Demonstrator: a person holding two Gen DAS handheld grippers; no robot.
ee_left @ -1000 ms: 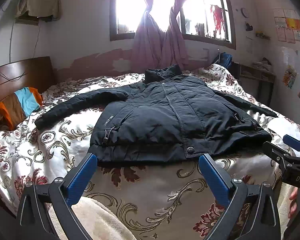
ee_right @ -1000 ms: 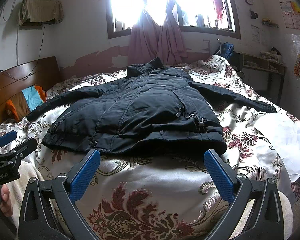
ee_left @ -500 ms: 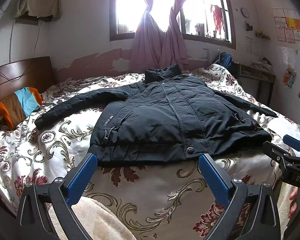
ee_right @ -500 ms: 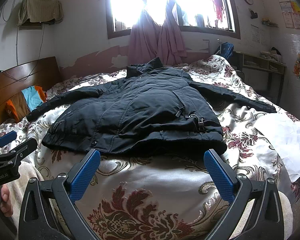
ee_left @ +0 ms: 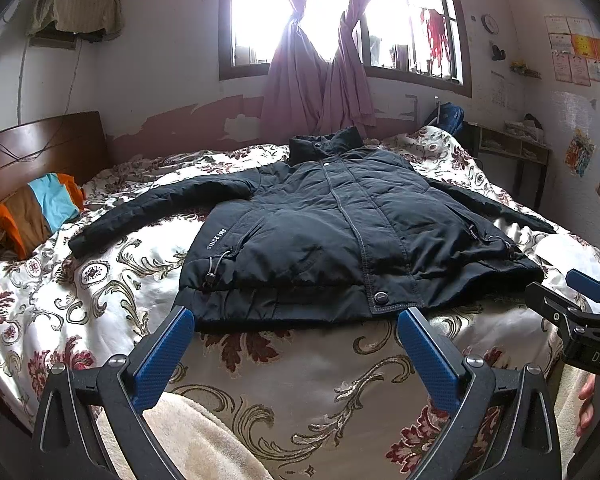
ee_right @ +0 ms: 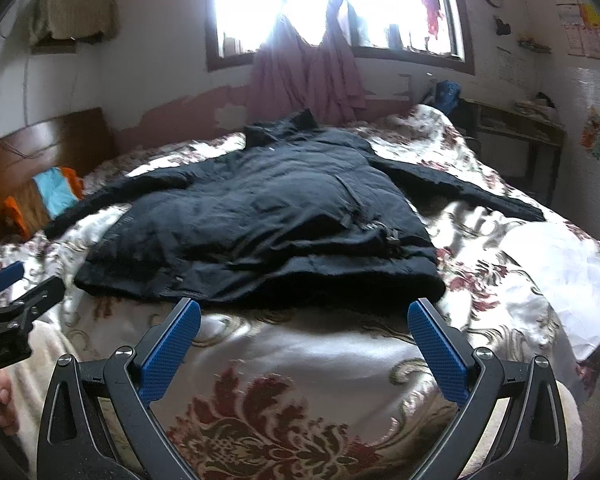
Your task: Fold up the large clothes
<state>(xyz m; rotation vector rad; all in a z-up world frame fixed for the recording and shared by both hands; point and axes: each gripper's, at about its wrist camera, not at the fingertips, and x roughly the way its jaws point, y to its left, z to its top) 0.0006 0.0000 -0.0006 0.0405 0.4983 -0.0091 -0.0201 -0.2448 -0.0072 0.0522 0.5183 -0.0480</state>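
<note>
A large black padded jacket [ee_left: 340, 232] lies flat, front up, on the bed with both sleeves spread out; it also shows in the right wrist view [ee_right: 268, 220]. My left gripper [ee_left: 296, 320] is open and empty, its blue pads just short of the jacket's hem. My right gripper [ee_right: 304, 312] is open and empty, close to the hem near the jacket's right corner. Each gripper shows at the edge of the other's view.
The bed has a floral cream and maroon cover [ee_left: 100, 280]. A wooden headboard [ee_left: 40, 152] and an orange and blue pillow [ee_left: 36, 208] stand at the left. A white sheet [ee_right: 560, 272] lies at the right. A beige blanket [ee_left: 192, 440] hangs at the near edge.
The right gripper has moved forward towards the jacket's hem, and its view is blurred by motion. The left gripper has not moved.
</note>
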